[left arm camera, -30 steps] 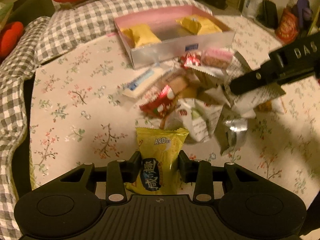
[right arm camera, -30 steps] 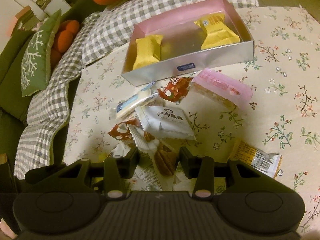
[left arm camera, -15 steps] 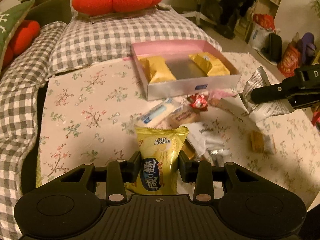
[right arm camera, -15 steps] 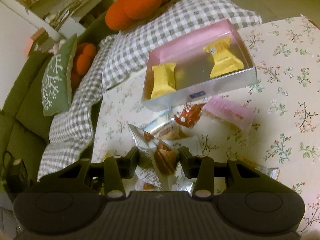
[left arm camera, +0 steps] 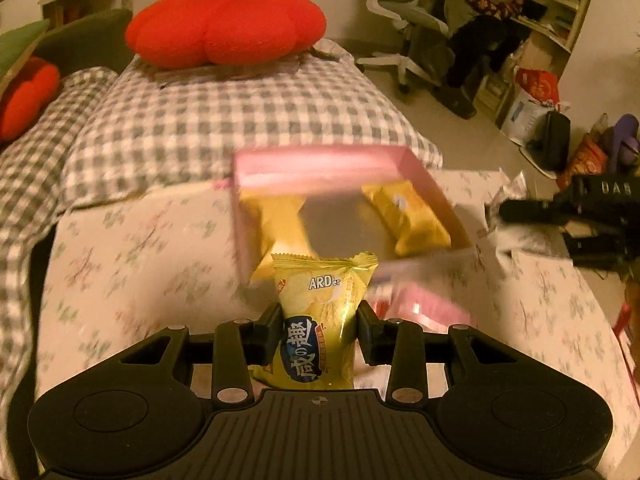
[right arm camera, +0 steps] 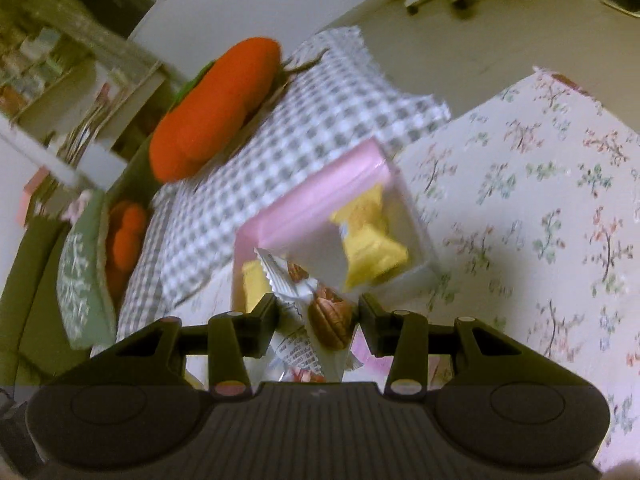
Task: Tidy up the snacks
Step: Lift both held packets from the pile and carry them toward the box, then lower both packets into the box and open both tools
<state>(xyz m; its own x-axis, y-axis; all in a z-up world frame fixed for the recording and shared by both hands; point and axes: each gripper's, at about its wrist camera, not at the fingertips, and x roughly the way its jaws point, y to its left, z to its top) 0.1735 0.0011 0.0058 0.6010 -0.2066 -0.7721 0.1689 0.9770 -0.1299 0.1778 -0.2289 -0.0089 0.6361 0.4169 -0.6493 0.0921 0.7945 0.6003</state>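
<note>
The left gripper (left arm camera: pixel 319 330) is clamped on a yellow packet (left arm camera: pixel 322 322), its two fingers (left arm camera: pixel 266 334) pressing the packet's sides; the packet stands upright between them, its crimped top edge up. It sits on the near side of the box (left arm camera: pixel 416 168), overlapping the box's near wall in the left wrist view and held above the floral cloth (left arm camera: pixel 132 256)

The box is pink-walled with a silvery floor, open at the top, and rests on the floral cloth. Inside it lie two yellow snacks (left arm camera: pixel 410 218), one at the left end, one at the right end, with bare floor between them. Just in front of the box a pink snack (left arm camera: pixel 416 304) lies on the cloth, blurred

The right gripper (right arm camera: pixel 318 320) is closed on a white wrapper (right arm camera: pixel 308 300) printed with pecans; the wrapper is crumpled between the fingers (right arm camera: pixel 262 320) and sticks up past them, covering part of the box's near edge in the right wrist view. In the left wrist view this gripper shows to the right of the box, with the wrapper at its tip

Behind the box a grey checked blanket (left arm camera: pixel 224 120) adjoins the cloth, and a red pumpkin-shaped cushion (left arm camera: pixel 224 30) sits on it, farther from the box. A green pillow (right arm camera: pixel 80 276) lies to the left of the box, beyond the blanket
</note>
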